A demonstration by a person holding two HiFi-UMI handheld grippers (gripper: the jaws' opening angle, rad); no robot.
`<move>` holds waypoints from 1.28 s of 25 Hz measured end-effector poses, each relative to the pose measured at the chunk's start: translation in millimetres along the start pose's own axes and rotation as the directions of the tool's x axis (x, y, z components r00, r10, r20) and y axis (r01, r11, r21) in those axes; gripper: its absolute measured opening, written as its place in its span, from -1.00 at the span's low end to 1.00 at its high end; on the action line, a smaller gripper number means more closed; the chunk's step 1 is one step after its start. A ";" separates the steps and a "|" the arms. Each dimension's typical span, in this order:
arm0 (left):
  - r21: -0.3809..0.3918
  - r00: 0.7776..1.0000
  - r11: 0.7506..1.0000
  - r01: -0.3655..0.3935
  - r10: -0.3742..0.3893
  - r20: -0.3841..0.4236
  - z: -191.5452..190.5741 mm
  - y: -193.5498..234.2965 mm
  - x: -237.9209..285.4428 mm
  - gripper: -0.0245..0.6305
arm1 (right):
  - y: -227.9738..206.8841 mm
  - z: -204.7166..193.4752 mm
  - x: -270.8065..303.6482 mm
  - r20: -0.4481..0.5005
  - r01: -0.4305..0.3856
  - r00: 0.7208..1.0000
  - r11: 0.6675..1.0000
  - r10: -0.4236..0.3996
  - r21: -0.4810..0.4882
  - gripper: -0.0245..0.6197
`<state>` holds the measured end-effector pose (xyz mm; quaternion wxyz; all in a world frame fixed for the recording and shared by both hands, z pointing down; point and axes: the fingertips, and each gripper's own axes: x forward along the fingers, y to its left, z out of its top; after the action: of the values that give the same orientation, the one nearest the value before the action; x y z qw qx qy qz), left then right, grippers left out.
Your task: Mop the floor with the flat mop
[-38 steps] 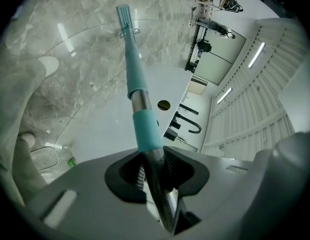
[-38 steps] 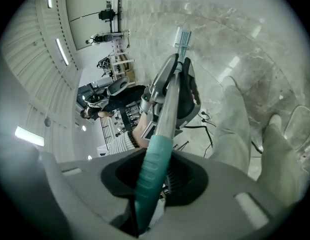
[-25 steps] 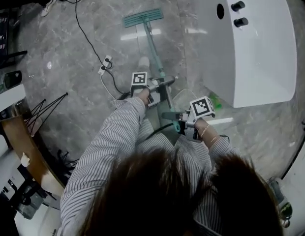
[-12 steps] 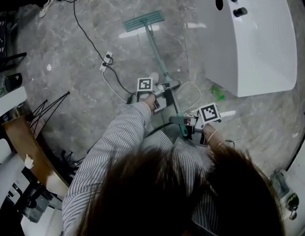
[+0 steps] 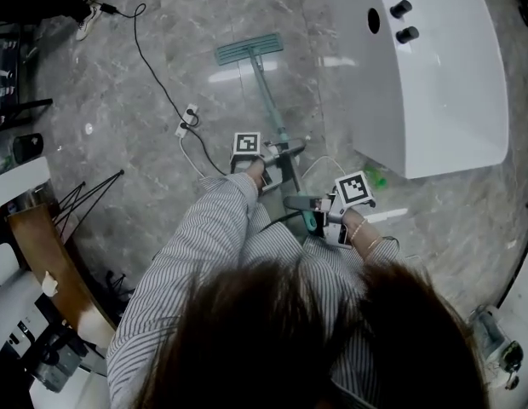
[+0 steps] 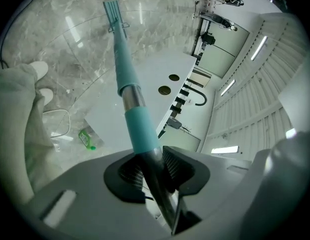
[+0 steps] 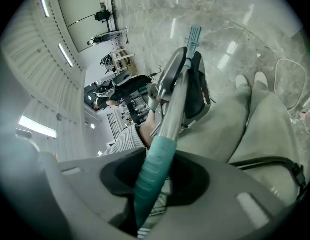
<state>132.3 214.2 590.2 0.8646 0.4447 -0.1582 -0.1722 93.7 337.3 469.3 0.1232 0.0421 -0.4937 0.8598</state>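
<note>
Left gripper view: jaws clamp mop (image 6: 128,81); bottle (image 6: 86,139) label seemingly illegible.

Floor (image 5: 119,92): grey marble-look stone, polished, glossy, mirrors ceiling lights.
Mop pole (image 6: 131,98): bright bare metal tube, smooth teal plastic sleeves; ribbed teal plastic at right gripper (image 7: 154,179).
Left gripper (image 6: 151,170): matt grey plastic shell, black ribbed pads (image 6: 175,165).
Sleeve (image 5: 192,254): striped woven cloth.
</note>
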 end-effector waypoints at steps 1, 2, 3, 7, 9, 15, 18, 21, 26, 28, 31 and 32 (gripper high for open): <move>0.000 1.000 1.000 0.007 -0.007 0.018 5.3 -3.0 0.6 -0.62 | 3.1 4.6 0.8 0.001 -0.006 1.000 1.000 0.006 -0.001 -0.56; -0.002 0.999 1.000 0.016 -0.016 0.037 11.6 -7.0 1.3 -0.62 | 7.3 10.2 1.7 0.003 -0.014 1.000 1.000 0.014 -0.003 -0.55; -0.006 0.998 1.000 0.026 -0.026 0.056 18.3 -11.3 1.6 -0.62 | 12.3 15.9 3.0 0.007 -0.027 1.000 1.000 0.027 -0.004 -0.55; -0.020 0.992 0.997 0.070 -0.068 0.108 51.9 -33.8 1.7 -0.63 | 33.8 47.7 13.5 0.046 -0.066 0.997 0.998 0.066 0.010 -0.55; -0.019 0.988 0.995 0.095 -0.092 0.126 79.8 -49.0 1.0 -0.63 | 46.3 73.5 23.8 0.057 -0.071 0.996 0.997 0.070 0.007 -0.55; -0.014 0.976 0.991 0.133 -0.128 0.178 192.0 -101.5 4.7 -0.63 | 95.2 177.8 61.2 0.071 -0.083 0.994 0.997 0.083 -0.009 -0.55; -0.007 0.977 0.993 0.121 -0.118 0.177 236.0 -132.0 -0.6 -0.63 | 124.1 217.8 83.0 0.096 -0.088 0.991 0.996 0.089 -0.011 -0.55; -0.001 0.981 0.995 0.101 -0.099 0.165 312.8 -179.4 -5.4 -0.63 | 173.6 289.0 118.1 0.123 -0.106 0.987 0.994 0.107 -0.012 -0.55; 0.013 0.985 0.998 0.069 -0.070 0.155 410.2 -238.2 -3.4 -0.62 | 235.9 383.5 155.9 0.152 -0.163 0.975 0.987 0.163 -0.014 -0.55; 0.017 0.986 0.997 0.071 -0.073 0.148 442.8 -259.8 0.6 -0.62 | 257.5 416.7 164.6 0.169 -0.171 0.971 0.985 0.172 -0.019 -0.54; 0.026 0.989 0.997 0.076 -0.079 0.121 482.5 -288.1 4.8 -0.61 | 286.2 456.9 176.2 0.195 -0.183 0.963 0.983 0.184 -0.022 -0.54; 0.036 0.990 0.997 0.073 -0.077 0.114 493.8 -295.3 6.6 -0.60 | 293.3 468.3 179.1 0.201 -0.186 0.962 0.982 0.187 -0.025 -0.54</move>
<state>-119.0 -302.5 621.7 0.8397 0.4535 -0.1939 -0.2274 -176.7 -176.1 496.5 -0.0091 0.0821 -0.5082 0.8573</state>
